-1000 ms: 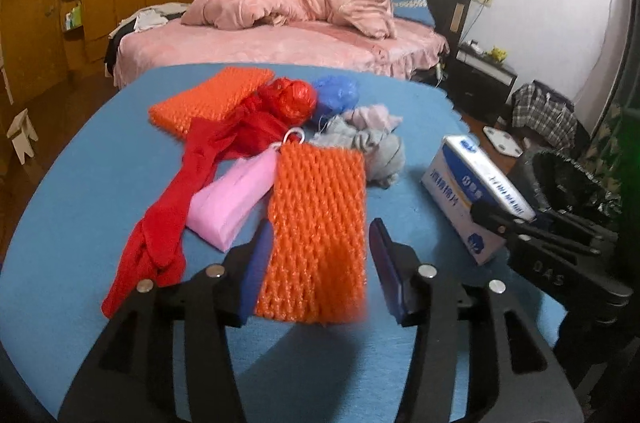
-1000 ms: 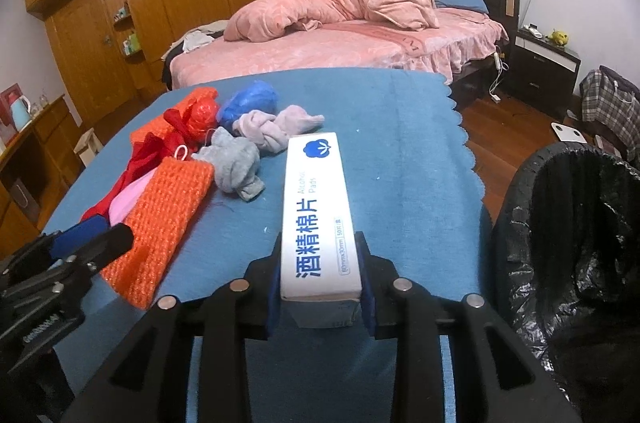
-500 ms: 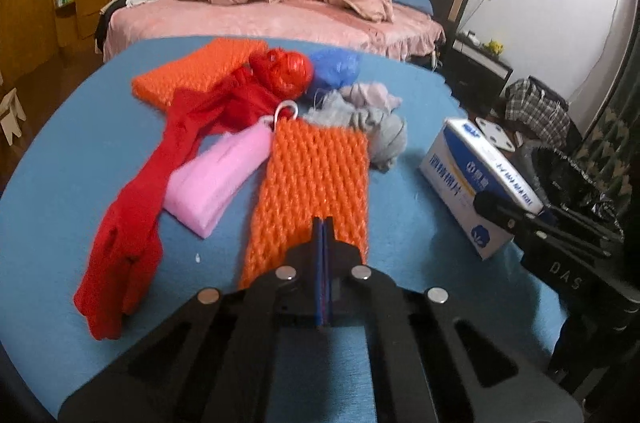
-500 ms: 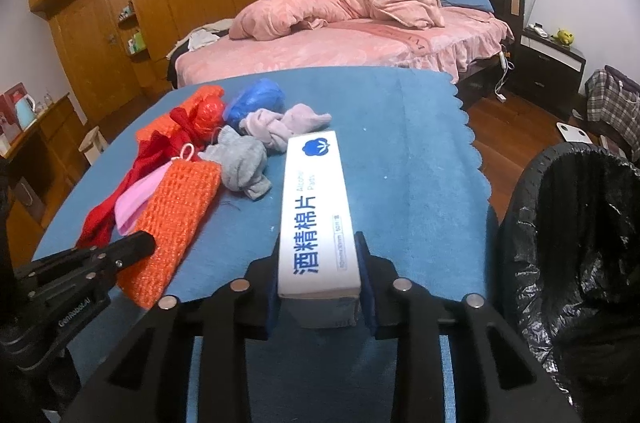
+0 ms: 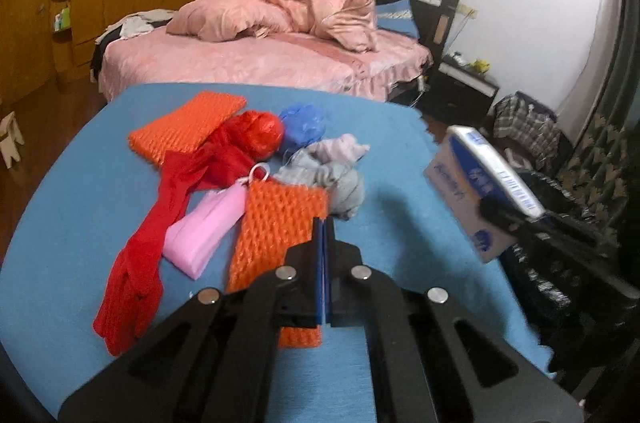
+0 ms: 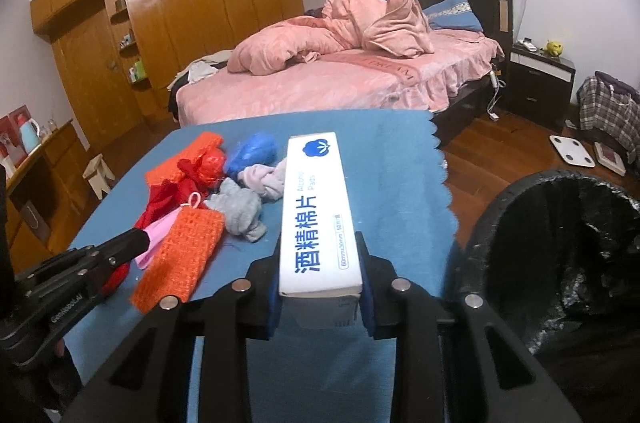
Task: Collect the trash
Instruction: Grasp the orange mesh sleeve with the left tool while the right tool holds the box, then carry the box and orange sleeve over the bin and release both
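Right jaws: clamped on the sides of the white alcohol-pad box (image 6: 318,219), near its rear end; the right gripper (image 6: 320,287) held it lengthwise, off the cloth.
Left jaws: pressed together; the left gripper (image 5: 323,263) was over the near orange foam net (image 5: 276,235). Whether the net's edge was pinched between the pads could not be told.
Box, from the left view: tilted in the air, right of the table (image 5: 72,207).
Beside the net: a pink folded piece (image 5: 208,227) to its left, a red mesh bag (image 5: 168,207) trailing toward the near edge, grey cloth (image 5: 340,179) by its far right corner.
Further back: a second orange net (image 5: 188,127), a blue plastic wad (image 5: 302,123).
Table cover: blue cloth with a scalloped right edge.
Bin: a black-lined trash bin (image 6: 560,247) stood on the floor just right of the table, its mouth open.
Room: a pink bed (image 6: 360,79) behind the table.
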Motion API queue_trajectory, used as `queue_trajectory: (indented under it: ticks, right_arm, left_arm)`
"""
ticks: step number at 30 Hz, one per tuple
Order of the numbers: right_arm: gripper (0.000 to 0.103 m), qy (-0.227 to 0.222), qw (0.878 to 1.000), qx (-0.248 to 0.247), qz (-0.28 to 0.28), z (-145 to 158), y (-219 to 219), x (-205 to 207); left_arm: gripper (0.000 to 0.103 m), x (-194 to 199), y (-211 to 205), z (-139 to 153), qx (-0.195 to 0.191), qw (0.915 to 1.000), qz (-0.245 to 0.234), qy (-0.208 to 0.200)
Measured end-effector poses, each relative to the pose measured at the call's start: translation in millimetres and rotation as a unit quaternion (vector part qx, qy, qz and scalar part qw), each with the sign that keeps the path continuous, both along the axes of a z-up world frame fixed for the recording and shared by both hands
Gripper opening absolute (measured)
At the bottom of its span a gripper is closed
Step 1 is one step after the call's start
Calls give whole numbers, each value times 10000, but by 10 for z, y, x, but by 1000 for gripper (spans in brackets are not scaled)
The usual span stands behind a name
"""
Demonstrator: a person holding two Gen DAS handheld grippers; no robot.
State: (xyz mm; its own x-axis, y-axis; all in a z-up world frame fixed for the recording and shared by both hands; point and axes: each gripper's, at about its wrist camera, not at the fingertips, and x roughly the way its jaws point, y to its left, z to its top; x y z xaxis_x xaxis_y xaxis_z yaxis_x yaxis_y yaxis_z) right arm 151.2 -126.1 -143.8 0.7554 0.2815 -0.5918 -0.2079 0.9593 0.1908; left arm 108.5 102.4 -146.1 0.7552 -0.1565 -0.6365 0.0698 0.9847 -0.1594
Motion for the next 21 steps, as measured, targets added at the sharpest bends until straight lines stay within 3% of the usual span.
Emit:
queue_trajectory:
  ticks: [2, 3, 4, 5, 9, 13, 17, 18, 19, 21]
  right_arm:
    - [31, 73, 10000, -2, -13, -49, -23, 14]
    - [31, 115, 9999, -6, -14, -77, -22, 18]
    - [31, 164, 9999, -8, -8, -113, -18, 24]
    - [31, 206, 9998, -20, 2, -148, -11, 25]
    - [31, 334, 9994, -60, 34, -258, 22, 46]
    - [30, 385, 9992, -70, 18, -308, 19, 54]
    - [30, 425, 9991, -81, 22, -339, 5, 53]
    - [31, 434, 9990, -84, 28, -348, 8, 53]
    - [31, 437, 9990, -91, 41, -352, 19, 51]
    - [31, 421, 9991, -97, 56, -341, 30, 46]
  left_arm:
    - [4, 42, 40, -98, -13, 9997, 68, 226]
    - [21, 60, 77, -146, -13, 9993, 130, 349]
    - [44, 63, 108, -188, -8, 9989, 207, 431]
    - [51, 65, 144, -221, -19, 9984, 287, 481]
    - [65, 86, 184, -322, -17, 9976, 317, 614]
    - [71, 151, 130, -438, 173, 9963, 275, 794]
    - [66, 200, 61, -527, 374, 9941, 286, 979]
    - [49, 197, 54, -524, 396, 9941, 280, 975]
    - [38, 192, 53, -522, 412, 9940, 291, 972]
    - [24, 186, 78, -513, 366, 9943, 313, 955]
